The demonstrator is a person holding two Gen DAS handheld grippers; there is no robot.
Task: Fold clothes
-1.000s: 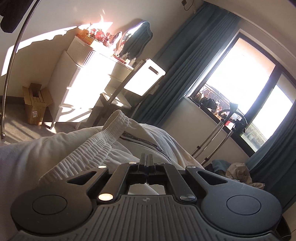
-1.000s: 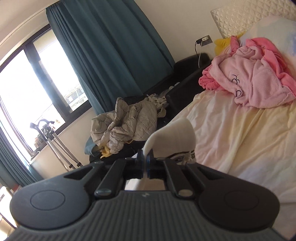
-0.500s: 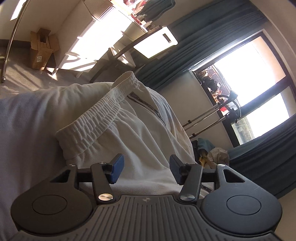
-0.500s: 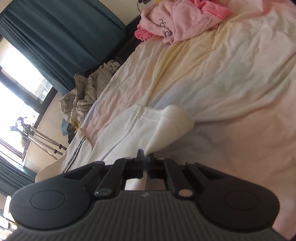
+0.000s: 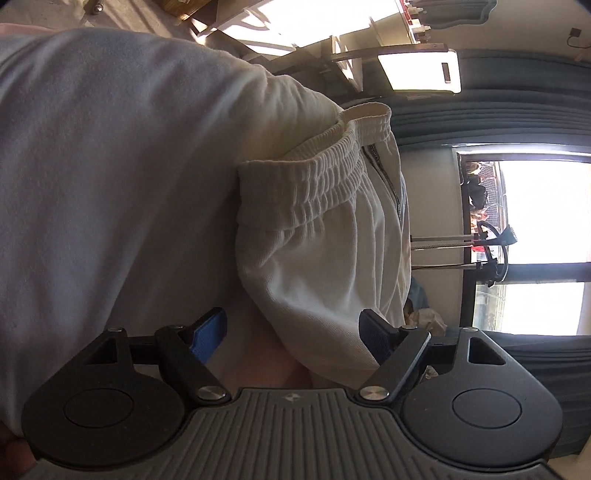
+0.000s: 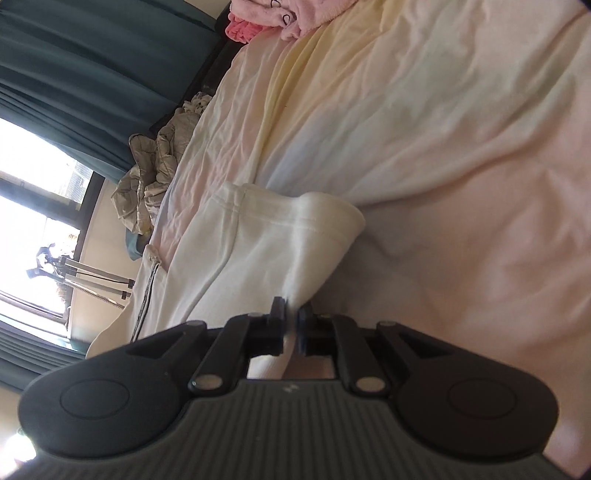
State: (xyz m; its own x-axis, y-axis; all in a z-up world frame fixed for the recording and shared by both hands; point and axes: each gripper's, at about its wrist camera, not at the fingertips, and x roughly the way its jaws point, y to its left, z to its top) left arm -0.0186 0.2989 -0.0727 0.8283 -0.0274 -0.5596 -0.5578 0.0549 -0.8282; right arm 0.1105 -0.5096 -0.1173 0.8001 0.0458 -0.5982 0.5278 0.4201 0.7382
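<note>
White shorts (image 5: 332,236) with an elastic waistband (image 5: 325,173) lie on the pale bedsheet (image 5: 110,166). My left gripper (image 5: 293,334) is open, its blue pads (image 5: 207,334) spread just below the shorts' lower edge, holding nothing. In the right wrist view the shorts (image 6: 258,243) lie flat with one hem corner folded up. My right gripper (image 6: 291,319) is shut on that edge of the shorts, close to the sheet (image 6: 443,147).
A pink garment (image 6: 280,14) lies at the far end of the bed. A grey quilted jacket (image 6: 159,162) is heaped beside the bed near teal curtains (image 6: 74,66). A white drawer unit and folding stand (image 5: 406,62) and a window (image 5: 535,240) are beyond the bed.
My left gripper opened and let go of the shorts' waistband, which now lies on the bed. My right gripper lowered its held edge toward the sheet, staying shut.
</note>
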